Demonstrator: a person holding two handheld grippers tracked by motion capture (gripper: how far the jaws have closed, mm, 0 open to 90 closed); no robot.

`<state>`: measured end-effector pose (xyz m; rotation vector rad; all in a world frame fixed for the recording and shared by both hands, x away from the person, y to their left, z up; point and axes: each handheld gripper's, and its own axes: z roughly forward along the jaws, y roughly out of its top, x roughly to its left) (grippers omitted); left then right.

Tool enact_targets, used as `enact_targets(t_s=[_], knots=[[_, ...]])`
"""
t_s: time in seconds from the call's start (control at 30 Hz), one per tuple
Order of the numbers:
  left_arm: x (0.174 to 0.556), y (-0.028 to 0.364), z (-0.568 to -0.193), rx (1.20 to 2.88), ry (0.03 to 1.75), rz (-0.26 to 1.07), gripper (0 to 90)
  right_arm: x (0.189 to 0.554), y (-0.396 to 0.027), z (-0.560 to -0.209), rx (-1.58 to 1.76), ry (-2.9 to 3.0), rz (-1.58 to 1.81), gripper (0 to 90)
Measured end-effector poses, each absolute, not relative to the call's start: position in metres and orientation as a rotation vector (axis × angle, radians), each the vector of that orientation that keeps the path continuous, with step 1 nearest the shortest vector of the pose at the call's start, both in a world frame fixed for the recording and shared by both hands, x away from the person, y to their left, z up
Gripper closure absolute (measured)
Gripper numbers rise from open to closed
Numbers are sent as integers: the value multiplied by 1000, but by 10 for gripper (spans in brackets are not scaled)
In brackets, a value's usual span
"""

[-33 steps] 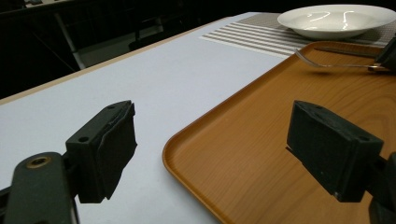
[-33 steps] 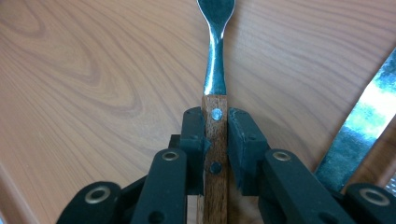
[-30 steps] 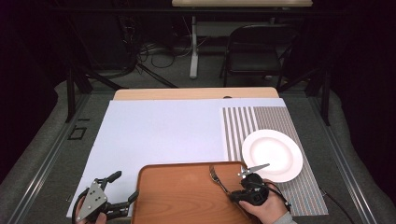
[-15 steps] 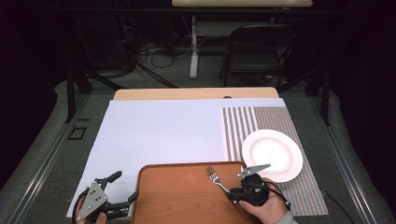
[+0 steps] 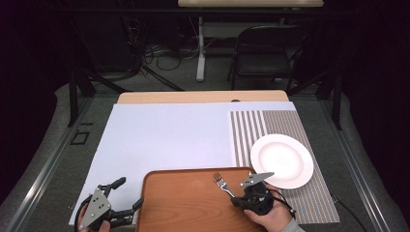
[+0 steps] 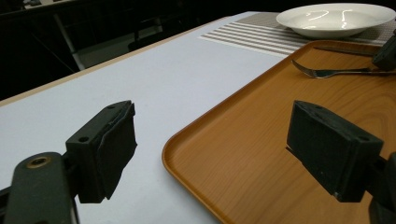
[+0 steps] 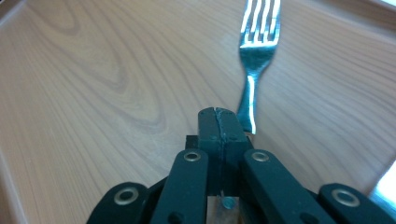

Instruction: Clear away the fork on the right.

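Observation:
A silver fork lies on the brown wooden tray, tines pointing away from me. My right gripper is at the fork's handle end, low over the tray. Its jaws have just been closing and its pads now meet with no gap. The fork runs in under the tip of the right pad, and I see no metal between the pads. My left gripper rests open at the tray's left edge, its pads wide apart across the tray's corner, holding nothing.
A white plate sits on a striped placemat right of the tray. A pale sheet covers the table's middle and left. A black chair stands beyond the far edge.
The right gripper's jaws have closed at the fork's handle end. The fork has barely shifted on the tray. The left gripper has not moved.

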<state>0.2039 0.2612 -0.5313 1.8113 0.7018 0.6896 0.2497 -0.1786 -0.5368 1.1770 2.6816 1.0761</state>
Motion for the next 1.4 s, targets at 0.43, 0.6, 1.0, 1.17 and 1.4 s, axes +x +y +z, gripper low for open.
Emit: enact_targets(t_s=[0.43,0.6,1.0,1.17,1.4], knots=[[204,262,-532,1813,705,687,156,252,-172,-544,1161,2692,1042,900],[204,262,-532,1814,705,688,156,254,-174,-544,1181,2676,1040,900],[204,262,-532,1813,707,688,156,258,-186,-544,1244,2649,1022,900],[204,262,-532,1815,704,689,156,259,-191,-545,1268,2628,1034,900],[204,262,-532,1814,706,683,156,260,-199,-544,1306,2608,1024,900]])
